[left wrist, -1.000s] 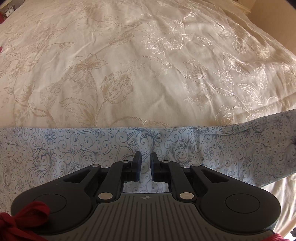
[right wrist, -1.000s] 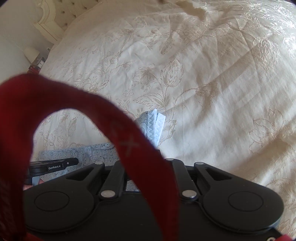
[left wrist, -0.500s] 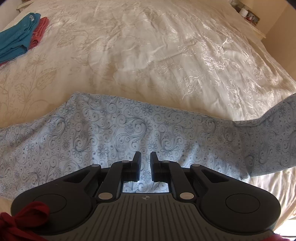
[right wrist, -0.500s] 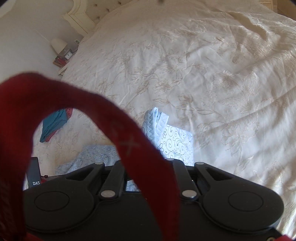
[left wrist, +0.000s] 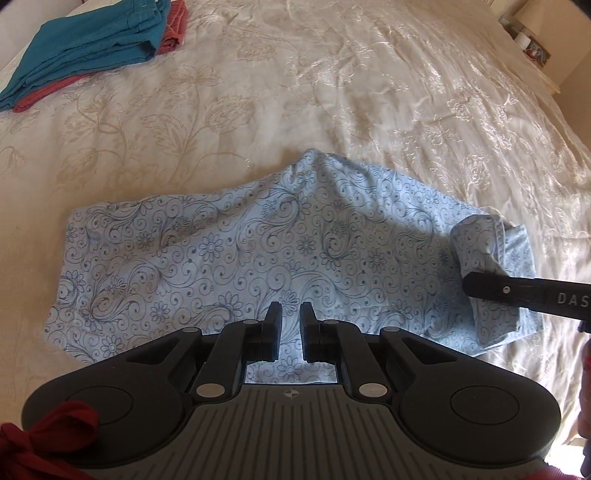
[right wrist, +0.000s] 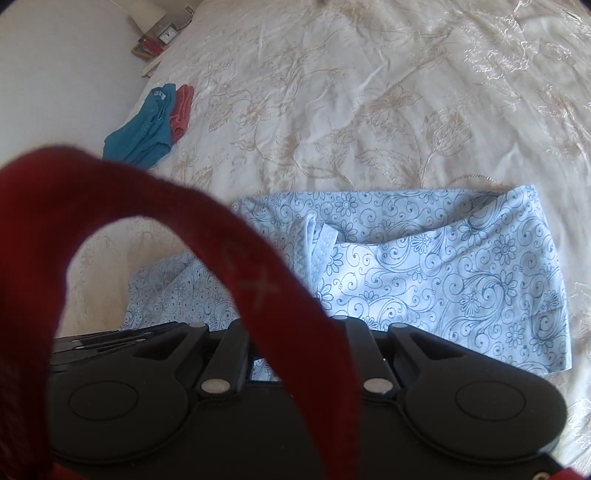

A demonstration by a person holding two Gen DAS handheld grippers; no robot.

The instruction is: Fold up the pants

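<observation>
Light blue pants (left wrist: 258, 258) with a dark swirl-and-flower print lie doubled over on the cream bedspread (left wrist: 332, 92). My left gripper (left wrist: 290, 321) points steeply down at their near edge, its narrow jaws pinching the cloth. To the right, my right gripper (left wrist: 476, 291) holds a bunched end of the pants wrapped around its finger. In the right wrist view the pants (right wrist: 443, 277) spread to the right and a white trimmed edge (right wrist: 310, 243) stands up just ahead. A red strap (right wrist: 258, 280) hides the right fingertips there.
Folded teal clothes (left wrist: 92, 48) and a red garment (left wrist: 173, 29) lie at the far left of the bed. A bedside table with a clock (right wrist: 168, 35) stands beyond the bed's edge. The embroidered bedspread stretches wide beyond the pants.
Both grippers have swept across the bed carrying the pants. The cloth went from a stretched band to a doubled layer on the bedspread. The teal and red clothes came into view.
</observation>
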